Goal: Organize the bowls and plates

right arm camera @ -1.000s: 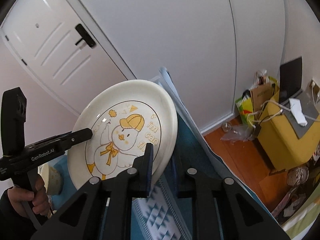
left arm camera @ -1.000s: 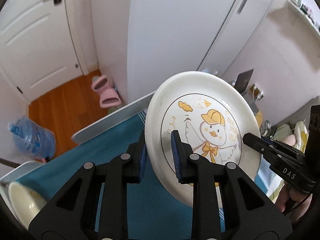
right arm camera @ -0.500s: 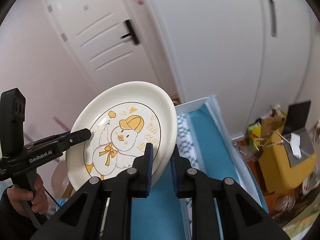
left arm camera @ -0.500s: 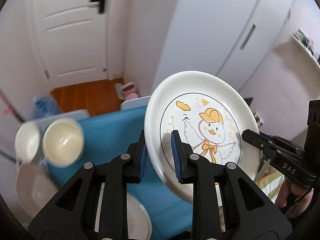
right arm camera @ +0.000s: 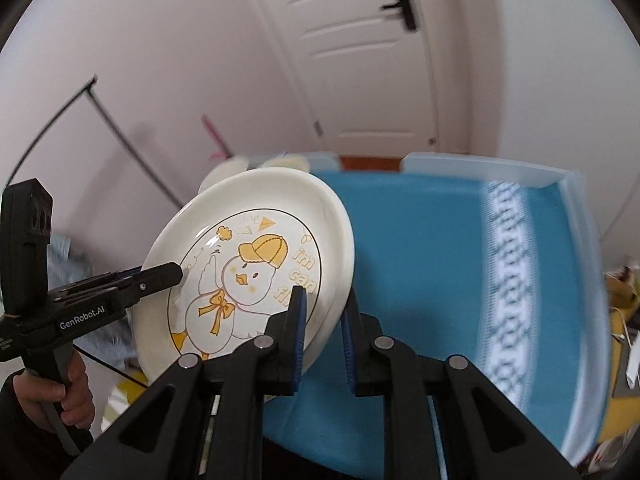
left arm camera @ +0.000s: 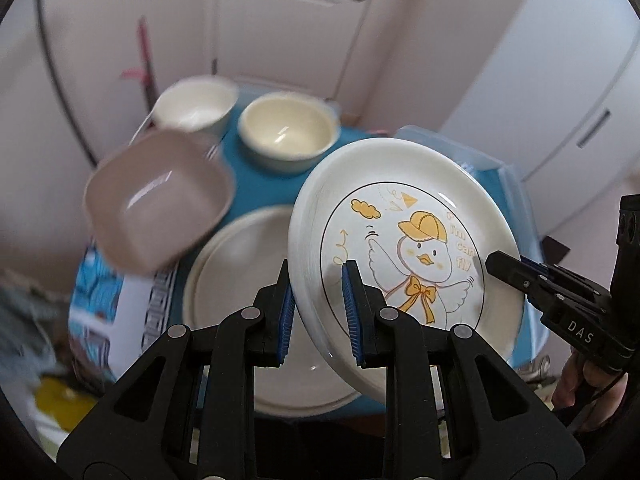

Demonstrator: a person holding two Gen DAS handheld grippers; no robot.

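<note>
In the left wrist view, at far left, a grey-pink square bowl [left arm camera: 158, 204] sits blurred at the edge of the surface [left arm camera: 264, 184], which is covered by a blue cloth with a white patterned band. Behind the square bowl stands a white round bowl [left arm camera: 192, 106], and to its right, just beside it, a cream round bowl [left arm camera: 288, 130]. Below these a plain cream plate [left arm camera: 236, 292] lies flat on the cloth. Over its right part, tilted and lifted clear of the cloth, is the duck plate [left arm camera: 404, 248], white with a yellow-capped duck and the words "I'm can fly". The left gripper [left arm camera: 318, 312] is clamped on this plate's left rim, one blue pad behind the rim and the other on its face. At the plate's right edge the right gripper [left arm camera: 504, 266] reaches in, a hand [left arm camera: 576, 380] on its handle. In the right wrist view a hand [right arm camera: 56, 392] at far left grips the left gripper's handle, its tip lying on the plate's face near the duck's wing. The right gripper [right arm camera: 324, 336] is closed on the plate's lower right rim. To the right the blue cloth lies bare inside a pale raised border [right arm camera: 576, 264], with a white door [right arm camera: 360, 60] beyond.
</note>
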